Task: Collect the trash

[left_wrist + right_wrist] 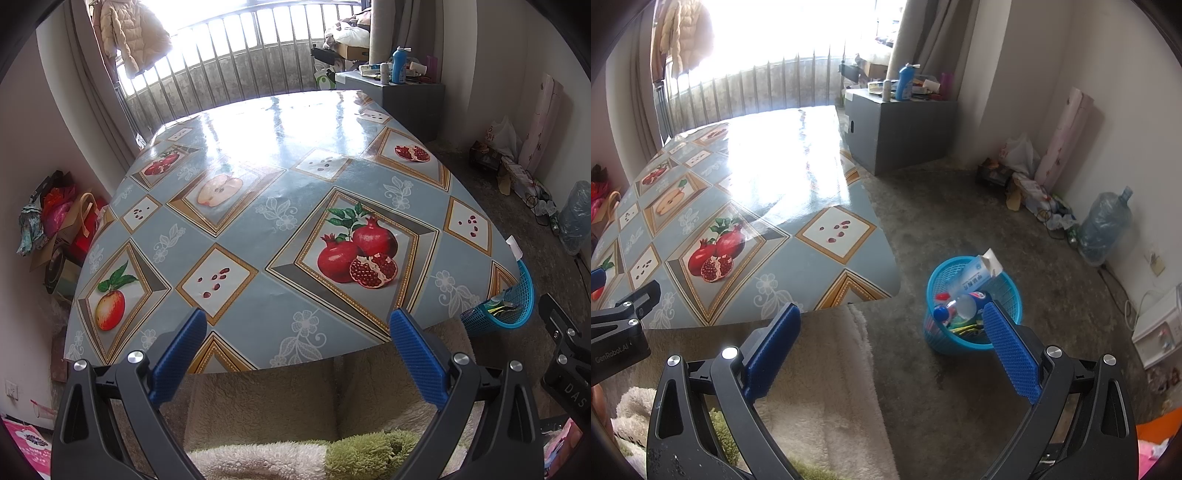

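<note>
Collecting looks finished: the left gripper [297,325] and right gripper [892,321] gape wide, empty, trash sits in the basket [1008,295], so only withdrawal remains

You have strong daylight from the window [798,29], blown out white, and heavy glare across the glossy tablecloth [280,122]; fisheye bending curves the edges, corners fall dark, focus stays sharp elsewhere

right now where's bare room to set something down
The whole tablecloth is bare, from the near edge to the railing side. Floor between the table and blue basket is open too. The basket is crowded; so is the gray cabinet top.
</note>
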A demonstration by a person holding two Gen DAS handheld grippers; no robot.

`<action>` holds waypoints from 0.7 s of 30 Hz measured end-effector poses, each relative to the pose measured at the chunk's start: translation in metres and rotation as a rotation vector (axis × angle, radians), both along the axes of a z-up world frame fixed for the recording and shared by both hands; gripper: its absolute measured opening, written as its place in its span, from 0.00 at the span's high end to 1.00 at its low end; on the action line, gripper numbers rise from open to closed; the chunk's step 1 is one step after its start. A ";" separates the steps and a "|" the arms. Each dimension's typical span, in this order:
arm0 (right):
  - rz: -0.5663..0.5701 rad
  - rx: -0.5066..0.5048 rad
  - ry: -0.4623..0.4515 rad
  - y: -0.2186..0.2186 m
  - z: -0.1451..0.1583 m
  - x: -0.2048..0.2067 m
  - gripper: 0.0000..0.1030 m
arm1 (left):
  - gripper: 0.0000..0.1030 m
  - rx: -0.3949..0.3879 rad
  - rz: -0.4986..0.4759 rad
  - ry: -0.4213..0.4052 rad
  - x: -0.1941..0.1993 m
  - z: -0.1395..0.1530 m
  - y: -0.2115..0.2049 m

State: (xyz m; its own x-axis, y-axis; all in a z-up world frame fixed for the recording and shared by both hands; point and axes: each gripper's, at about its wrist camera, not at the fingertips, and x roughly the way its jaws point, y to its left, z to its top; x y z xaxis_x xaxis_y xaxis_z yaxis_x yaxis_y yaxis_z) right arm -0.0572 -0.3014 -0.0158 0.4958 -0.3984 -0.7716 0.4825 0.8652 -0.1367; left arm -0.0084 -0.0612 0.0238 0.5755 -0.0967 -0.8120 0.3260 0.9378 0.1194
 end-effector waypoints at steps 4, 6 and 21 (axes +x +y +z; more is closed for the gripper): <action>-0.001 0.000 0.000 0.000 0.000 0.000 0.08 | 0.06 0.000 0.000 0.000 0.000 0.000 0.000; 0.000 0.000 0.000 0.000 0.000 0.000 0.08 | 0.06 0.000 0.000 0.000 0.000 0.000 0.000; 0.001 0.003 -0.002 0.002 0.001 0.002 0.08 | 0.06 0.002 0.000 -0.001 -0.001 0.001 -0.001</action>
